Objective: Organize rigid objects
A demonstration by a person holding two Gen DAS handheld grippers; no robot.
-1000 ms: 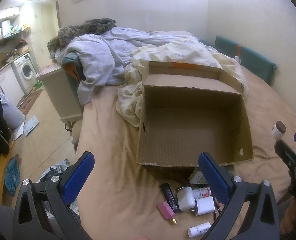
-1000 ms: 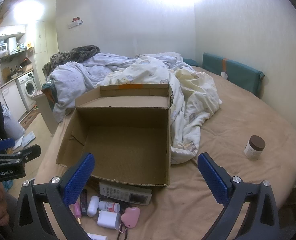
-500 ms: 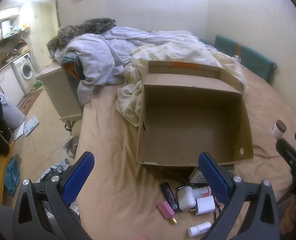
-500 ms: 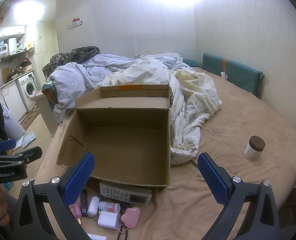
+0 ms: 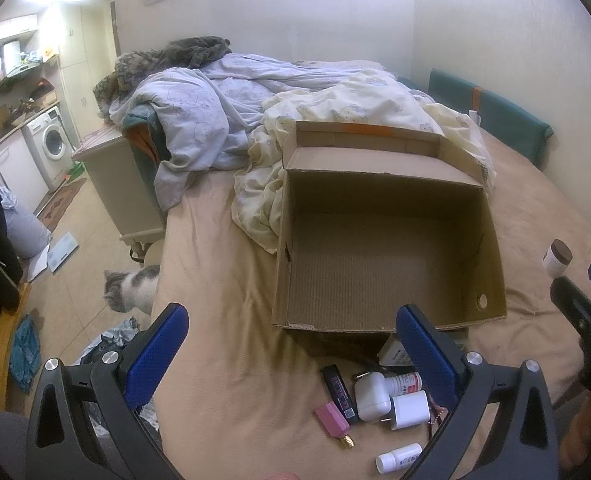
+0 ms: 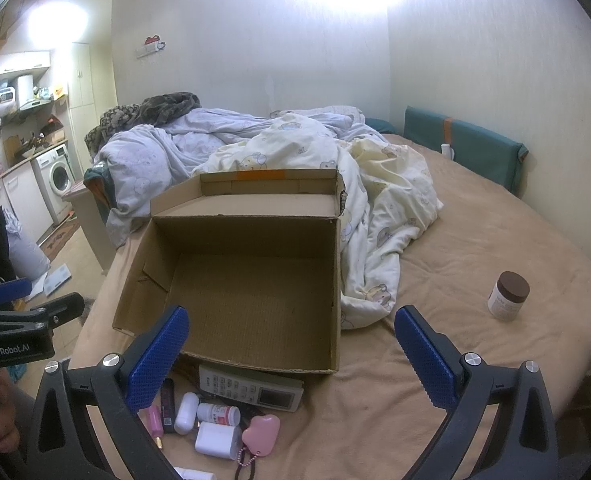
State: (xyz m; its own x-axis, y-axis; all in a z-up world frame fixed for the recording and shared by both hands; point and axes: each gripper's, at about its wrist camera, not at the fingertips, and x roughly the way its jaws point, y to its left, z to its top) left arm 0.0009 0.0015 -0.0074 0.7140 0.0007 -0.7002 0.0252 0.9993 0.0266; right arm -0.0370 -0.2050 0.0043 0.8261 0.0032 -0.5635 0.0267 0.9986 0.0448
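Left gripper, right gripper: fingers spread wide, nothing held. Empty cardboard box at 12 o'clock; small items clustered at 6, touching. Risks: neighbours knocked during pick; remote wedged under box edge; cat at 9 possibly jumping up.

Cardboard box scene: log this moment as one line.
left gripper: open, empty | right gripper: open, empty | cardboard box: empty | remote control, pill bottle, charger: on bed, outside box
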